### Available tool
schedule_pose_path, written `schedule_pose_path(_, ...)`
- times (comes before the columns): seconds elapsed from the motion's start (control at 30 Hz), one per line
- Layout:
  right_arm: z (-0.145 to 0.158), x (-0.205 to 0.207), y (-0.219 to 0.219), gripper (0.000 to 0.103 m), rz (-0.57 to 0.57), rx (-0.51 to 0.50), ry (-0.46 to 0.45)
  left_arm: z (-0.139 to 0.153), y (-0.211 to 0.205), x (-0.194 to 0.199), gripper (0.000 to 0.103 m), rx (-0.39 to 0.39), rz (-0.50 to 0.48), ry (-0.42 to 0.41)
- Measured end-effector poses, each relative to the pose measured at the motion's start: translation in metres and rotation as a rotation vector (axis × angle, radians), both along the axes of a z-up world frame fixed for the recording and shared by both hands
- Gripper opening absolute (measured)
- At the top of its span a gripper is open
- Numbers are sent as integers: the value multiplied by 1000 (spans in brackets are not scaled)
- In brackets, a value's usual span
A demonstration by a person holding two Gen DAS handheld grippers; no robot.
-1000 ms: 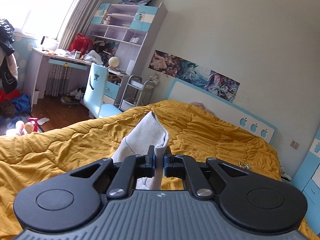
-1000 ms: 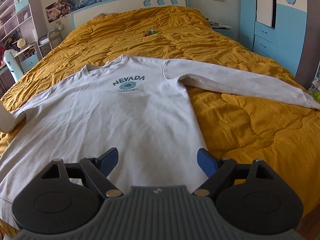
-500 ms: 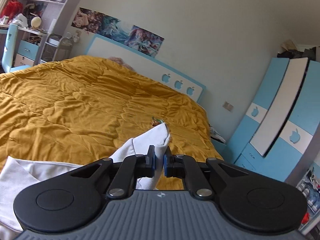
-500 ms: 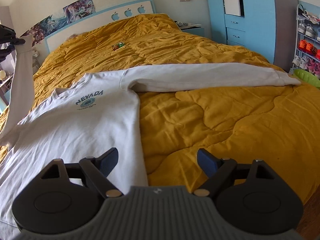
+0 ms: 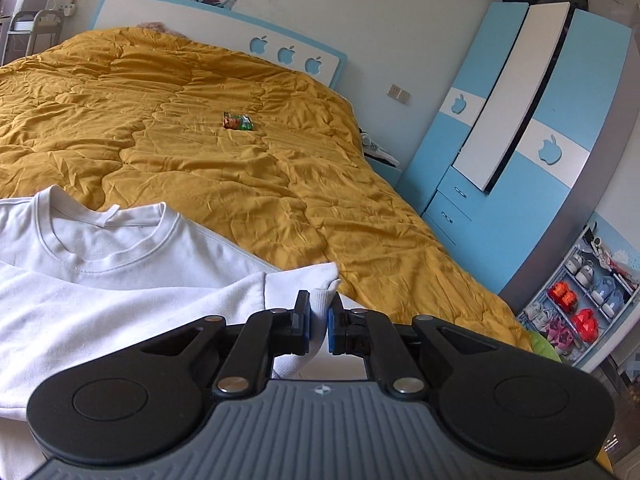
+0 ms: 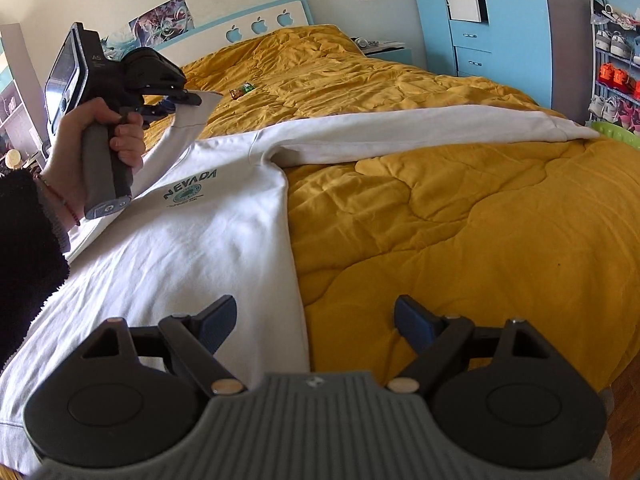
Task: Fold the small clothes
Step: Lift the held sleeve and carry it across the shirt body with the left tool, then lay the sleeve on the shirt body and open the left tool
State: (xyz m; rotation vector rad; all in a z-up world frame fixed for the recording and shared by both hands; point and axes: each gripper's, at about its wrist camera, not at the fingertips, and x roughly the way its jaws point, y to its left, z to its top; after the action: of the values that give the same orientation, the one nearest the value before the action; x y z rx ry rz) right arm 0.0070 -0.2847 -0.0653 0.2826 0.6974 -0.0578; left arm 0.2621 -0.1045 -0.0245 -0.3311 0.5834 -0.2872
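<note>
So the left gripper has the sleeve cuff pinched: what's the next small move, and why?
Probably lower the cuff onto the sweatshirt chest and release. The left gripper holds it raised above the body, so that sleeve is carried across but not laid flat. The right gripper is open and empty; the other sleeve lies spread on the quilt.

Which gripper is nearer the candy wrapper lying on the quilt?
Left. The left gripper, clamping the sleeve cuff, hangs near the candy wrapper; the open right gripper sits far back.
</note>
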Motion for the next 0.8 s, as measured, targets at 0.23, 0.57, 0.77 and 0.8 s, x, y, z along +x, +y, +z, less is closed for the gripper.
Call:
schedule_pose_path(0.23,0,3,1,82,-11,1,11,-15,-21,-13,52,99,-205,37)
schedule_pose_path(0.57,12,-1,11,82,-12,-20,30,10,26,-69,65,254,-97,-63)
schedule_pose_path(0.77,30,-5,31,82,56,-71,-12,0,107,-105,65,498,99,-22)
schedule_pose_path(0.8,33,-4,35,82,73,-73,-23,-4,120,-110,65,530,122,-17)
